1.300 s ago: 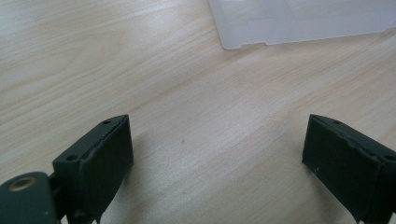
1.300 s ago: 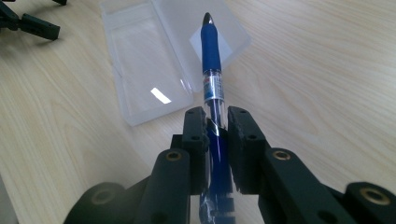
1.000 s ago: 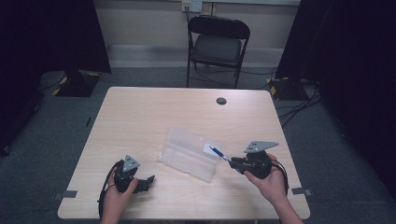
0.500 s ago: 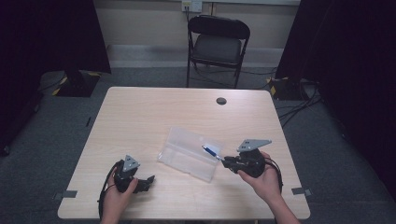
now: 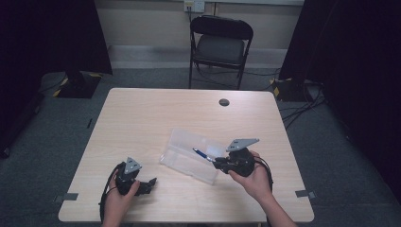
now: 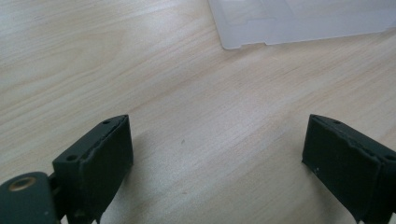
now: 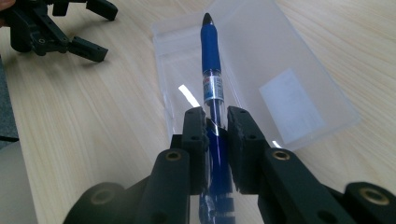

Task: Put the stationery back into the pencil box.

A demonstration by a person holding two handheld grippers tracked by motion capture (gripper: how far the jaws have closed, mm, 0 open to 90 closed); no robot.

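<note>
Worktop (image 5: 142, 118) centre: my right tool (image 5: 217, 164) clamps the blue pen (image 5: 201, 153) over the clear case (image 5: 189, 161); left tool (image 5: 150, 184) rests released, lower left.

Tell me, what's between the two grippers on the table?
The open clear plastic case lies between the left gripper and the right gripper, as the high view shows.

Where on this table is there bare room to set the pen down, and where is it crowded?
Bare wood: the far half of the table, between the far edge and the open clear case, except a small dark disc. Crowded: the near middle, where the right gripper holds the pen over the case, with the open left gripper alongside.
</note>
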